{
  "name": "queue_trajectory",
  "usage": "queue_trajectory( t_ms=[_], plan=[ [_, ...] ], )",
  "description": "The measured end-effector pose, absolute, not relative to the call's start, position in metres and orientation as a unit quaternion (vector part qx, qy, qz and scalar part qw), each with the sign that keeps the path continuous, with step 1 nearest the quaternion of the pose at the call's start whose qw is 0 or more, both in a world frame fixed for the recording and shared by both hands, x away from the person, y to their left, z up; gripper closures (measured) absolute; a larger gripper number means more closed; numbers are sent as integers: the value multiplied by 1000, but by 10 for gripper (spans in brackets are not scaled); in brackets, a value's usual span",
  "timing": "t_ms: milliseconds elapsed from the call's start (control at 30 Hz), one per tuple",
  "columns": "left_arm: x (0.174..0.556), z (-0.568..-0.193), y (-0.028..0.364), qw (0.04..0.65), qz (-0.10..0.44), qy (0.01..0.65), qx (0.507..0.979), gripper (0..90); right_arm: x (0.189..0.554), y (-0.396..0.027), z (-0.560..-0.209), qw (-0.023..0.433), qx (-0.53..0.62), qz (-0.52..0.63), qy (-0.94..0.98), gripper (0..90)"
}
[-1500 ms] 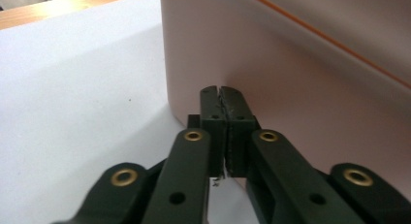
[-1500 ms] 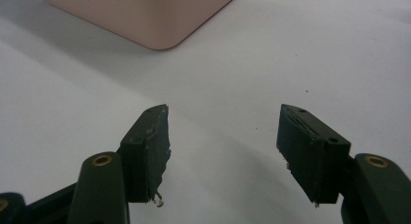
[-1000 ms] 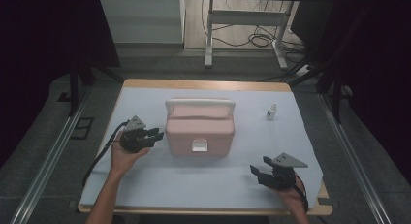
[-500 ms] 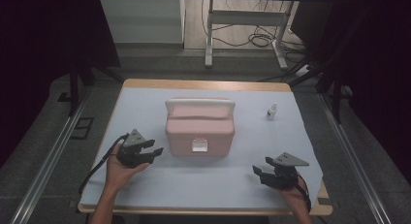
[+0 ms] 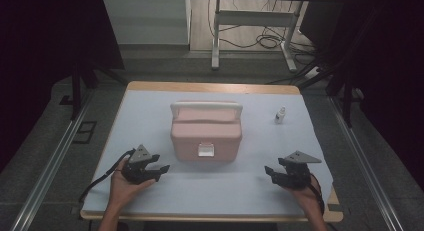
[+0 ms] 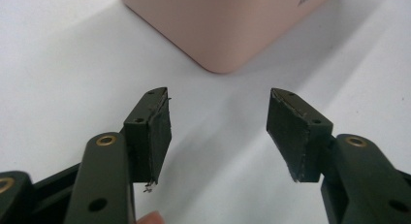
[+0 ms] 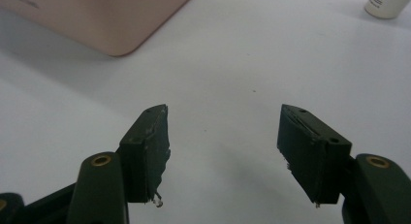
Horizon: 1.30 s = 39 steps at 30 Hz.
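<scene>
Left tool (image 5: 159,169) empty, its jaws just opened wide; right tool (image 5: 272,172) also gaping and empty.
Both my tools sit low in the frame on the white bench (image 5: 150,116), either side of the pink box (image 5: 206,133) at centre, lid down, clasp facing me. I judge I'm between grips: next I must bring a tool to that front clasp. A small bottle (image 5: 280,114) stands upper right.

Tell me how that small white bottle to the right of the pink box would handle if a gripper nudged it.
The small white bottle stands upright, narrow and taller than wide, so a high push would probably tip it. It looks light, so it may skid on the smooth white table cover. Once down, its round body would likely roll.
</scene>
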<state>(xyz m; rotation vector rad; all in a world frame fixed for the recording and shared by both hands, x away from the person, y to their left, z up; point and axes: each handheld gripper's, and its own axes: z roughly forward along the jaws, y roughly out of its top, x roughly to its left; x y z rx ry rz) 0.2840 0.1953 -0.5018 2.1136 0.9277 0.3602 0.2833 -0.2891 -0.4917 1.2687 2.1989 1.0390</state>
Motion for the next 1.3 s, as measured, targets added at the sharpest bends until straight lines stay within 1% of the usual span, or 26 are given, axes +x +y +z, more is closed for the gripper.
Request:
queue_trajectory(
  t_ms=[133,233,300,433,533,833,1000,1300],
  plan=[
    [282,-500,197,397,146,364,830,405,292,-287,-483,195,454,340,800,359],
    [281,-500,197,402,144,363,828,397,302,-288,-472,177,463,339,799,348],
    [280,-500,197,404,144,362,828,396,308,-288,-464,176,464,332,802,349],
    [279,-500,197,410,159,363,822,405,324,-292,-448,172,459,313,814,363],
    [278,-499,197,415,158,364,818,405,338,-296,-441,160,467,295,818,368],
    [277,-503,193,411,147,360,824,403,385,-307,-430,140,507,242,815,398],
    [277,-505,190,407,138,355,830,399,402,-303,-432,127,516,218,819,398],
    [277,-507,188,401,133,350,836,398,435,-298,-434,121,537,184,814,388]
  ],
)
